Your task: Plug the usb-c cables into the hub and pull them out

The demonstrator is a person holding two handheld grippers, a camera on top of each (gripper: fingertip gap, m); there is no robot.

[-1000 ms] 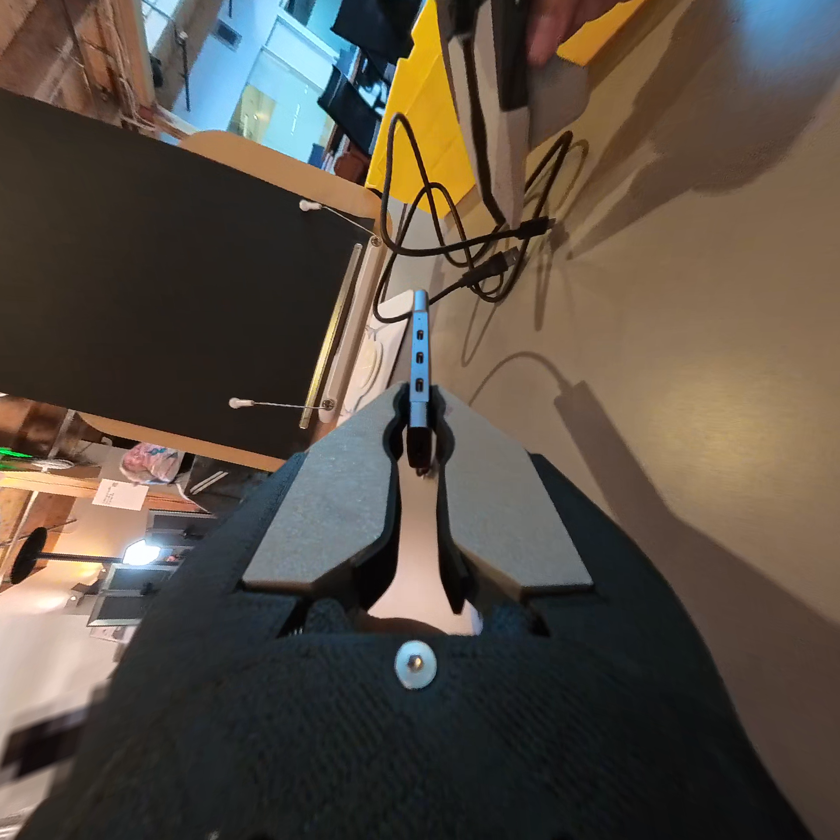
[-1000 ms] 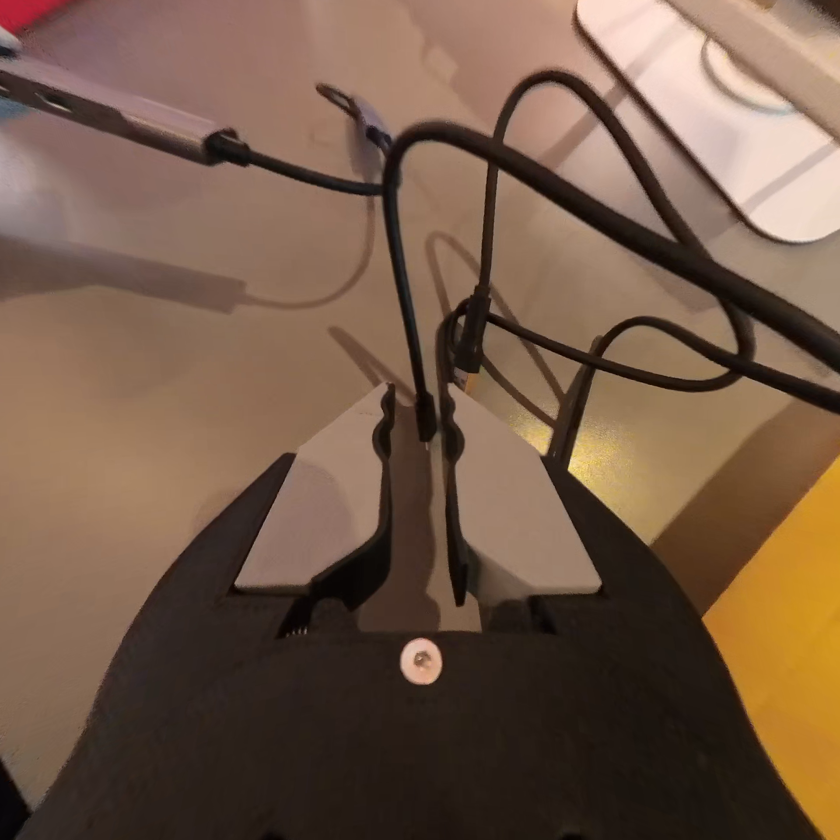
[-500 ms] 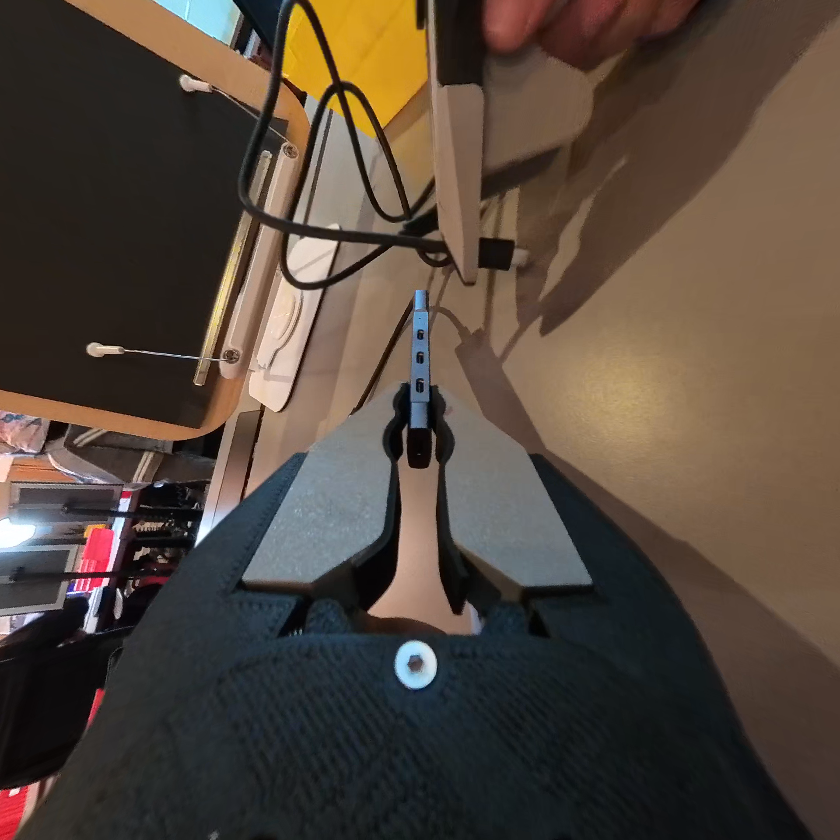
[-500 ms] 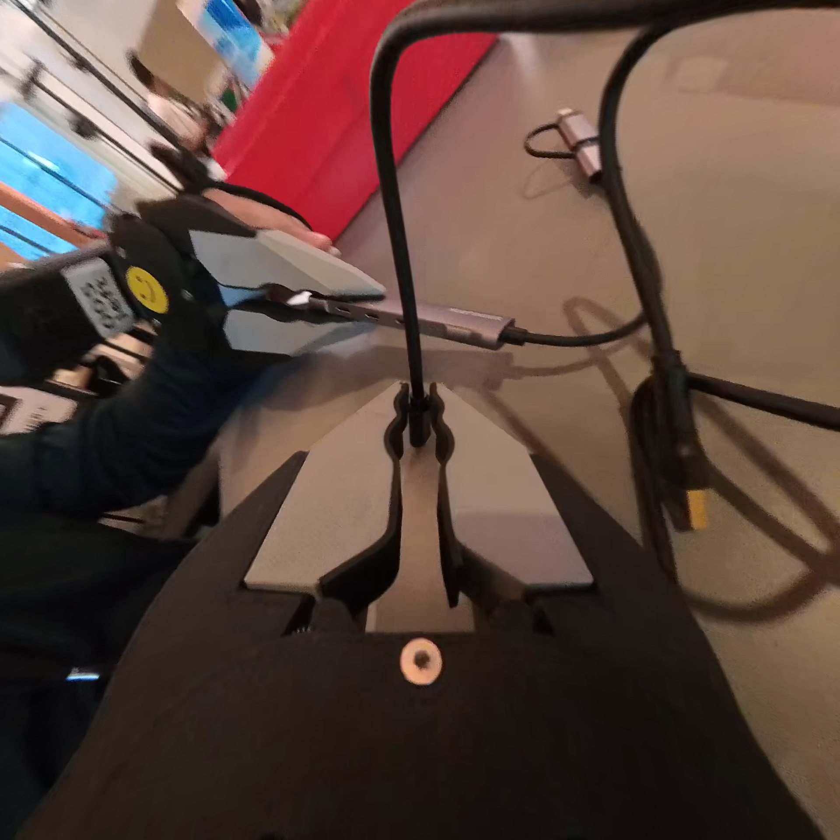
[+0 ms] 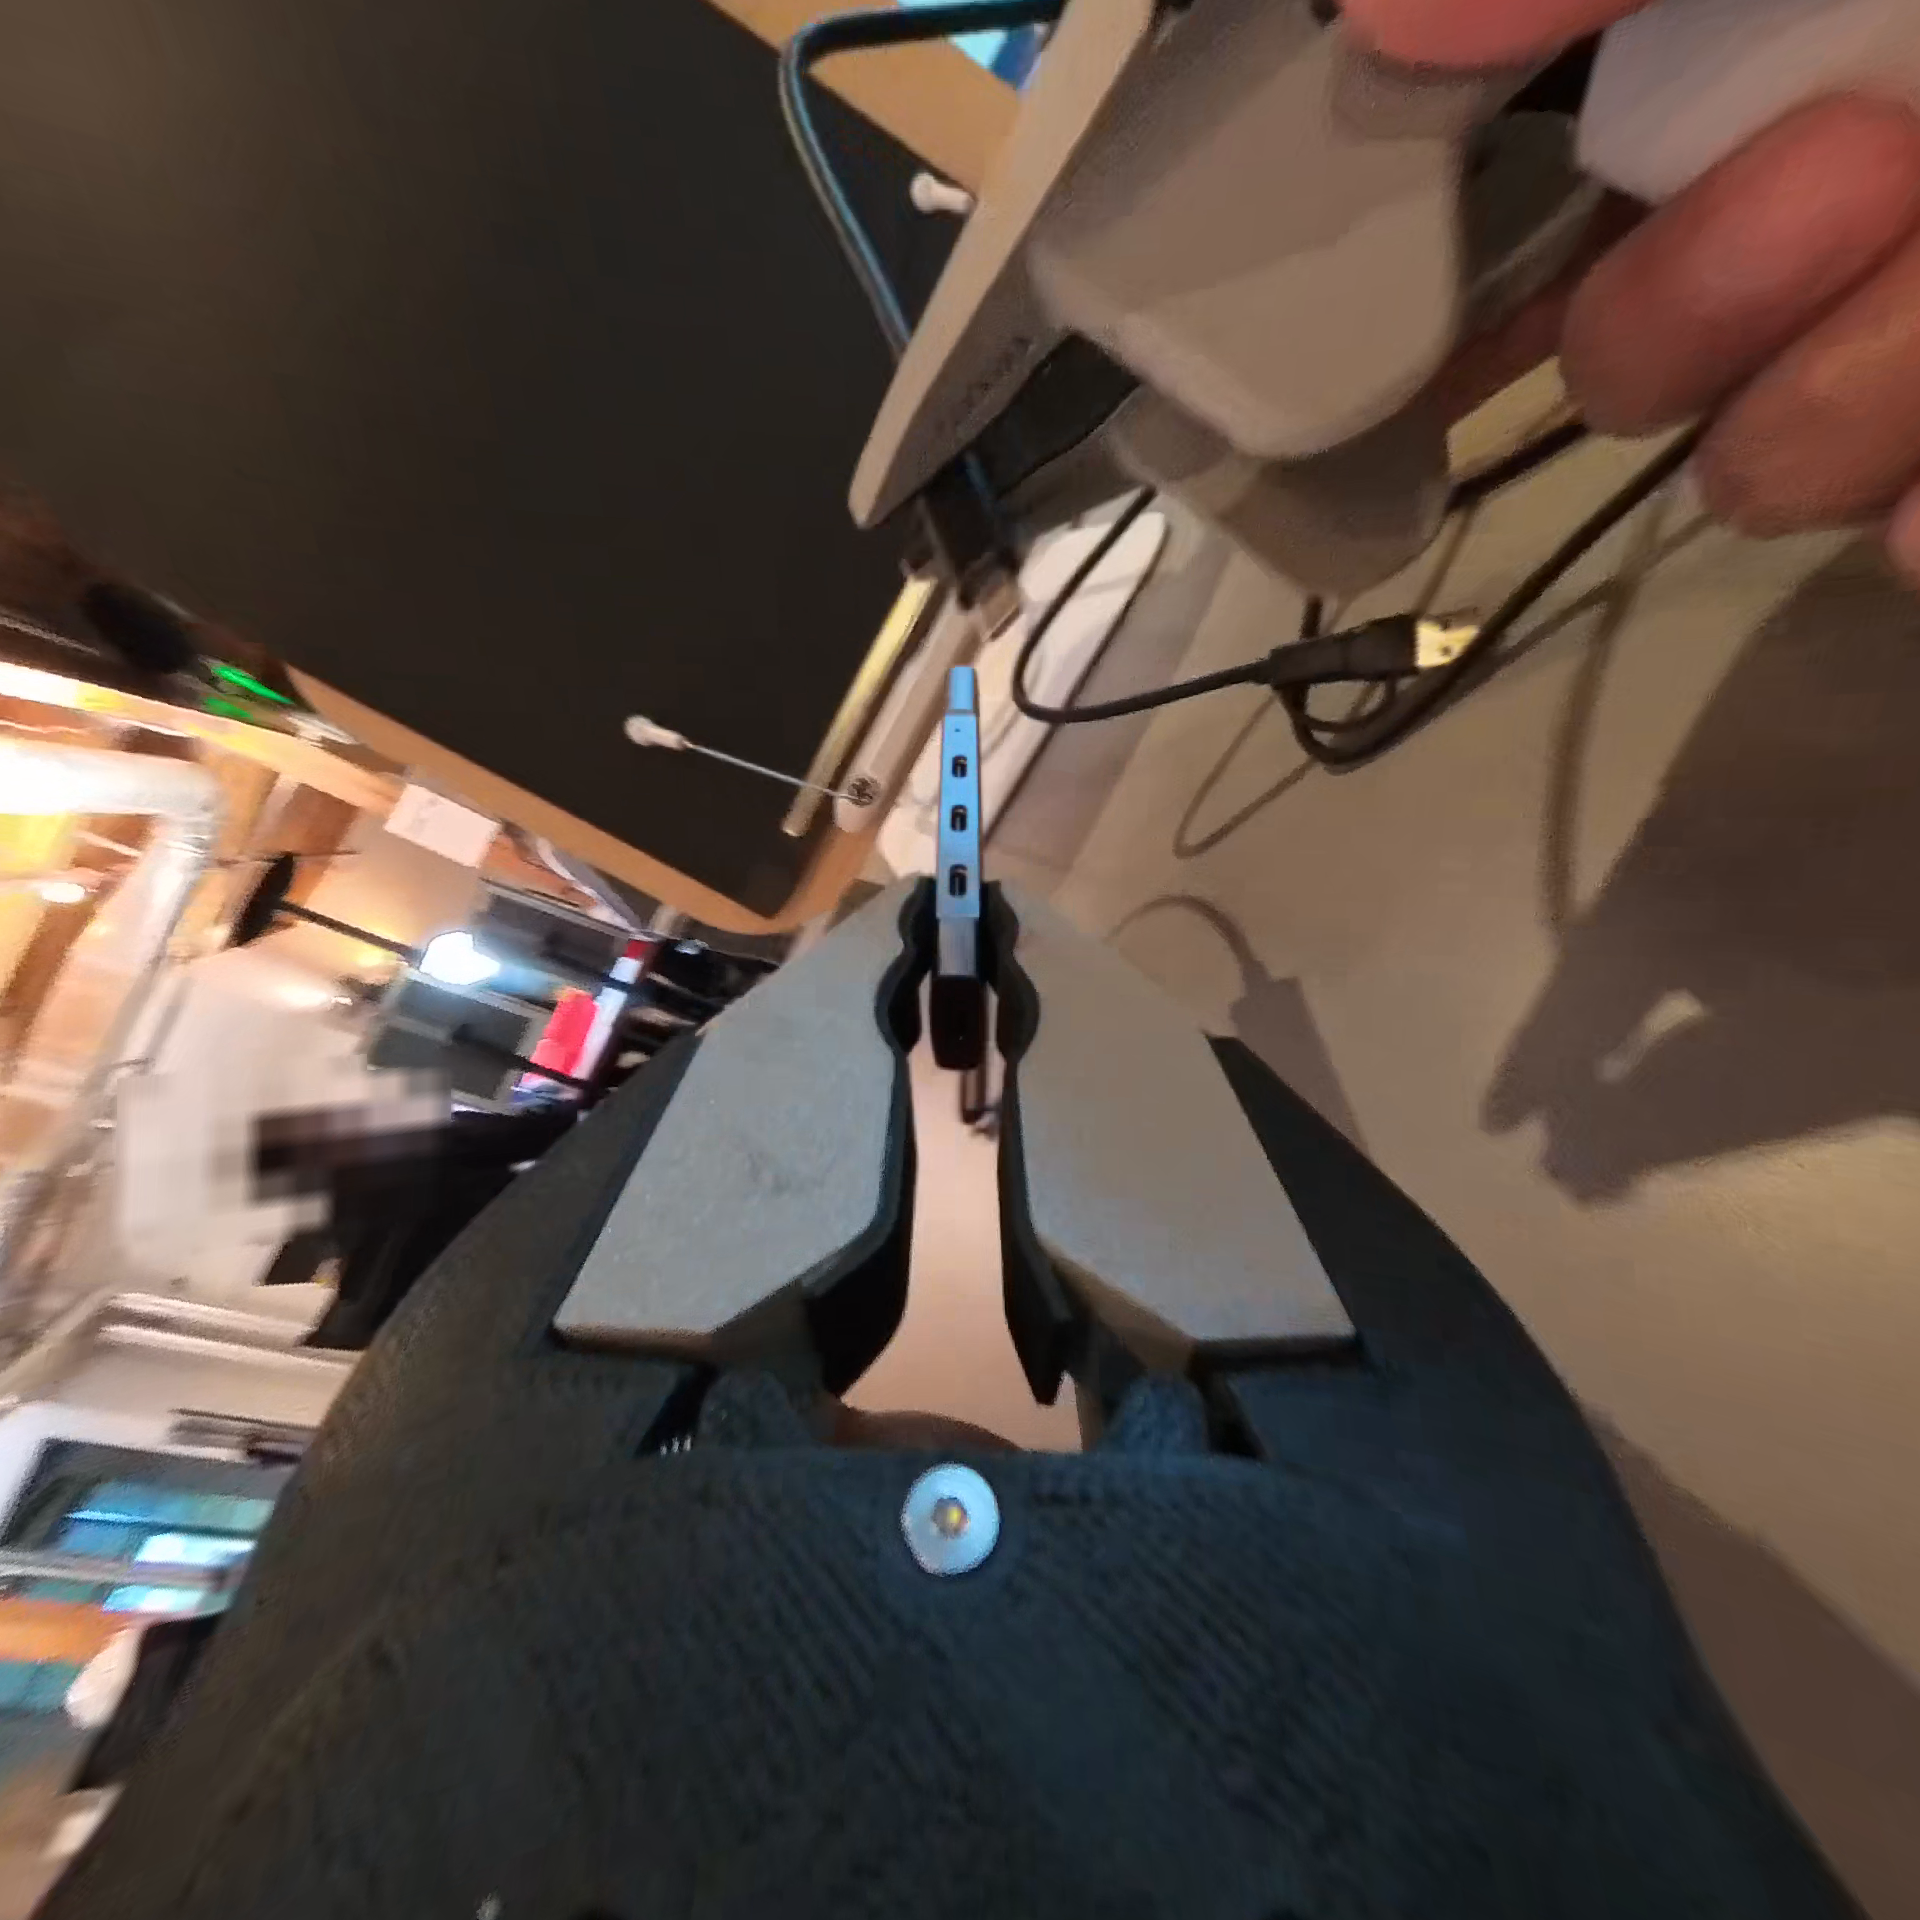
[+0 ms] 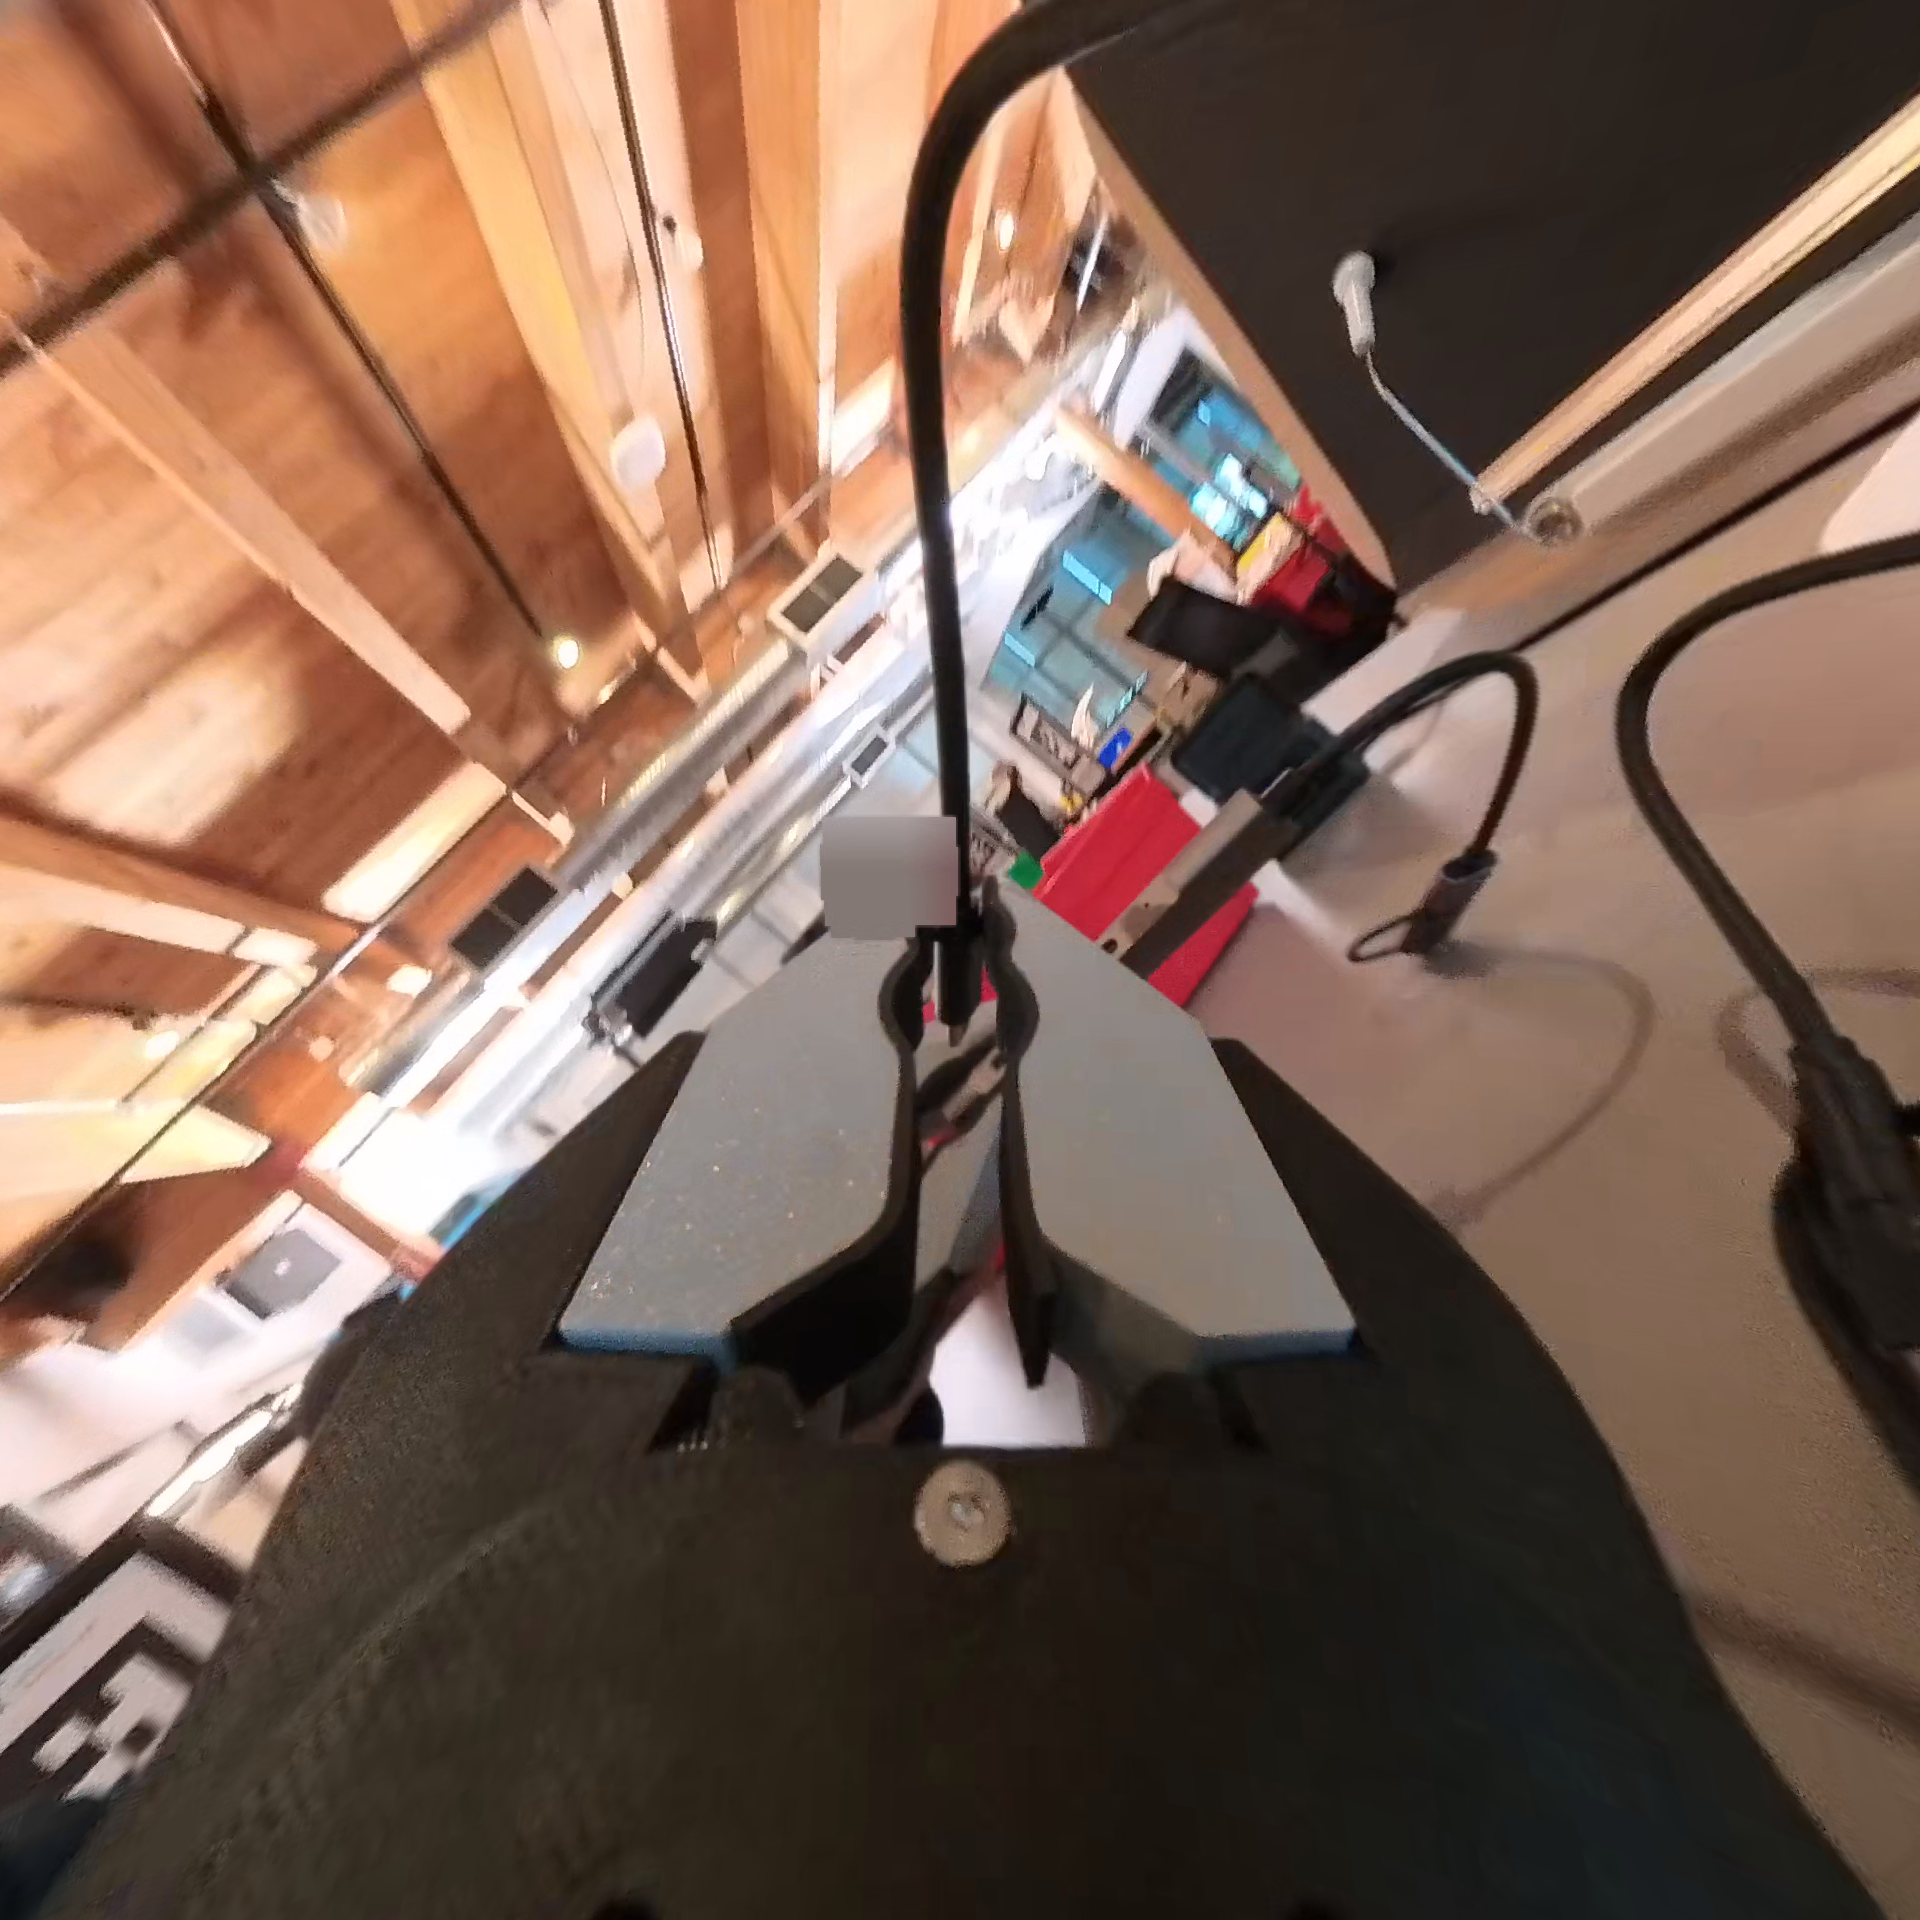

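My left gripper (image 5: 958, 906) is shut on one end of the slim grey hub (image 5: 958, 800), held edge-on above the table with three ports facing the camera. My right gripper (image 6: 961, 935) is shut on the black USB-C cable plug (image 6: 958, 982); its cable (image 6: 928, 468) arches up and away. In the left wrist view the right gripper (image 5: 956, 520), in a person's hand, hovers just above the hub's far end with the plug (image 5: 982, 592) a short gap from it. In the right wrist view the hub (image 6: 1221, 857) lies just right of my fingertips.
A black panel with a wooden rim (image 5: 416, 416) stands at the table's edge. A loose USB-A plug (image 5: 1439, 639) and tangled black cables lie on the beige table (image 5: 1558, 1351). A thick cable (image 6: 1766, 987), a small adapter (image 6: 1455, 883) and a red box (image 6: 1122, 862) are nearby.
The right gripper shut on the cable plug, lifted it off the table and brought it close to the hub's far end. The left gripper kept hold of the hub and tilted.
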